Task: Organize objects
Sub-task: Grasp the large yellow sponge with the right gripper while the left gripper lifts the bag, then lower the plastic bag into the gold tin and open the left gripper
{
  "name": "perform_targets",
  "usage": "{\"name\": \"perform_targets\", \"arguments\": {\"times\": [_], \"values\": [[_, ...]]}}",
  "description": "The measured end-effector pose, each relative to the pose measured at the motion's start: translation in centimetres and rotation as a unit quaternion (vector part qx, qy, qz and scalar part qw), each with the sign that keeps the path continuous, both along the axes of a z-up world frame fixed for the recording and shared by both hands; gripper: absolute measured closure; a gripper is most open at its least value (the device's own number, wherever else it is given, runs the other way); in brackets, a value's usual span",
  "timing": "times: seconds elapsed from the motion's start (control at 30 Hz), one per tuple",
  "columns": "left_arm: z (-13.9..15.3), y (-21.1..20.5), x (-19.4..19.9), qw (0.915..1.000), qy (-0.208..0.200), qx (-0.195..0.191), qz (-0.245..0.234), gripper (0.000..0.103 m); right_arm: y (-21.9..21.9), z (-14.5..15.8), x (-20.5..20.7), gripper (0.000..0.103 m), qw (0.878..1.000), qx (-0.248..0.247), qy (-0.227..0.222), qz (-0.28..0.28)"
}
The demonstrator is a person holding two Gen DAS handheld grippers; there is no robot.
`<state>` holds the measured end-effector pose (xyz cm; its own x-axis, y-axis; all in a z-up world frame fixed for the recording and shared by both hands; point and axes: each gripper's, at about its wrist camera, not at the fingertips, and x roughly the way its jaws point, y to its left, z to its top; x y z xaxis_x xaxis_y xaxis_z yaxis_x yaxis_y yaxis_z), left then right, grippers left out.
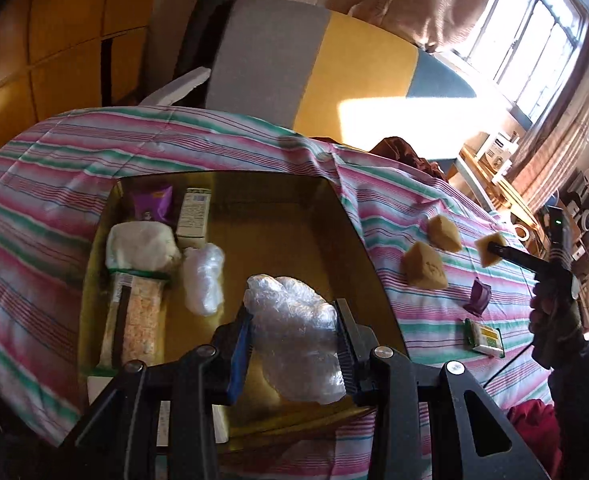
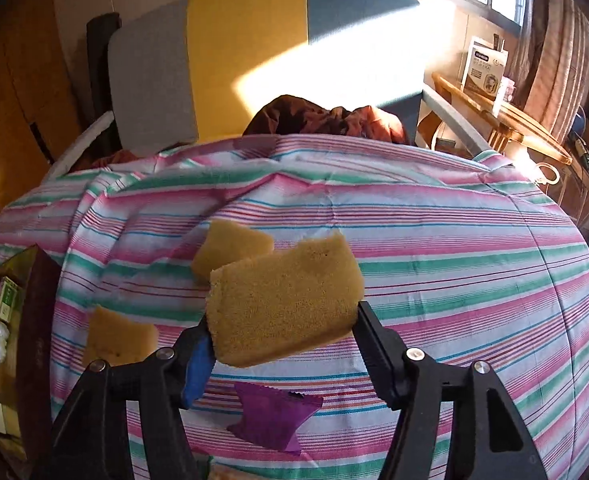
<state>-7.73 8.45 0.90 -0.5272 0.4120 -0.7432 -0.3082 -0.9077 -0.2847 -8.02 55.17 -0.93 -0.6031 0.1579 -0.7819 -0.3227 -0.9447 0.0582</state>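
My left gripper [image 1: 292,320] is shut on a crumpled clear plastic bag [image 1: 294,344] and holds it just over the gold cardboard box [image 1: 294,216]. A yellow sponge [image 2: 286,288] sits pinched between the pads of my right gripper [image 2: 282,320], lifted off the striped cloth [image 2: 454,264]. The left wrist view shows that same sponge [image 1: 486,250] far right, with a hand behind it. Two more sponges [image 2: 230,248] [image 2: 118,336] lie on the cloth below and left of the held one.
The box holds a white bundle [image 1: 142,246], a purple packet [image 1: 152,202], a small carton [image 1: 193,216], another plastic wad [image 1: 204,276] and a long packet [image 1: 138,320]. A purple wrapper [image 2: 274,416] and a green-yellow pack [image 1: 486,338] lie on the cloth. A chair [image 2: 246,60] stands behind.
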Motion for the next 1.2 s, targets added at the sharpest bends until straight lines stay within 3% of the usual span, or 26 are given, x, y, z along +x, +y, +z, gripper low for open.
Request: {"name": "perform_targets", "arguments": {"times": [0.1,0.2,0.33,0.5,0.67,0.83,1.2], "values": [[-0.1,-3.2,0.1,0.9993,0.001,-0.002,0.037,0.065,-1.8,2.5,2.1,0.037,0.998,-0.026,0.053,0.021],[-0.4,-5.9,0.4,0.9977,-0.001,-0.004,0.068,0.065,-5.2,3.1,3.7,0.036,0.994,-0.04,0.07,0.076],[-0.6,-7.8,1.0,0.9958,0.005,-0.014,0.091,0.065,-9.8,0.8,4.6,0.036,0.989,-0.034,0.034,0.139],[0.0,-7.6,2.2,0.9946,0.037,-0.036,0.09,0.065,-14.0,-3.4,4.7,0.037,0.981,0.011,-0.031,0.192],[0.6,-6.4,3.5,0.9907,0.08,-0.072,0.083,0.065,-14.1,-5.8,4.6,0.037,0.98,0.026,-0.065,0.184],[1.2,-4.9,4.5,0.9855,0.114,-0.106,0.068,0.064,-13.6,-6.0,4.6,0.037,0.982,0.015,-0.064,0.18],[1.6,-2.5,5.3,0.9794,0.137,-0.142,0.039,0.064,-13.8,-6.0,4.4,0.037,0.981,0.013,-0.07,0.178]]}}
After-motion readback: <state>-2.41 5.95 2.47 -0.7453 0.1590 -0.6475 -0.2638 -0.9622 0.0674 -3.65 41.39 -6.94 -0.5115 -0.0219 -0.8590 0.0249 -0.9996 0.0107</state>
